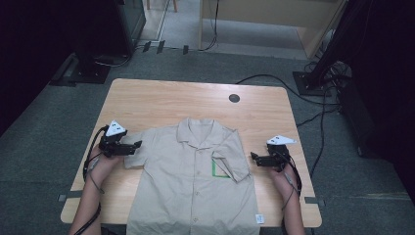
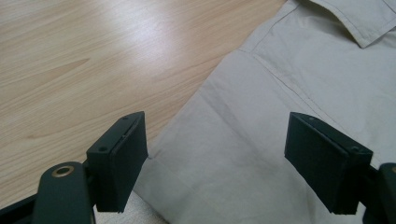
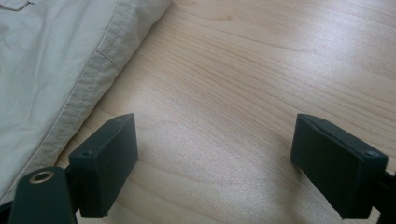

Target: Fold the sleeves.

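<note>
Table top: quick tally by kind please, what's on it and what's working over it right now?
Shirts: 1, the beige shirt, lying flat with one sleeve folded in.
Grippers: 2, the left gripper at the spread sleeve, the right gripper beside the folded one, both open.
Cable ports: 1, the round grommet near the table's far edge.
Total: 4

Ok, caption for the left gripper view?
Open left tool poised over the shirt sleeve on the table.

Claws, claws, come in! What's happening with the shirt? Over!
Left claw open, over the shirt's left sleeve. Right claw open, beside the folded right sleeve. Shirt flat on table. Nothing in the way.
</note>
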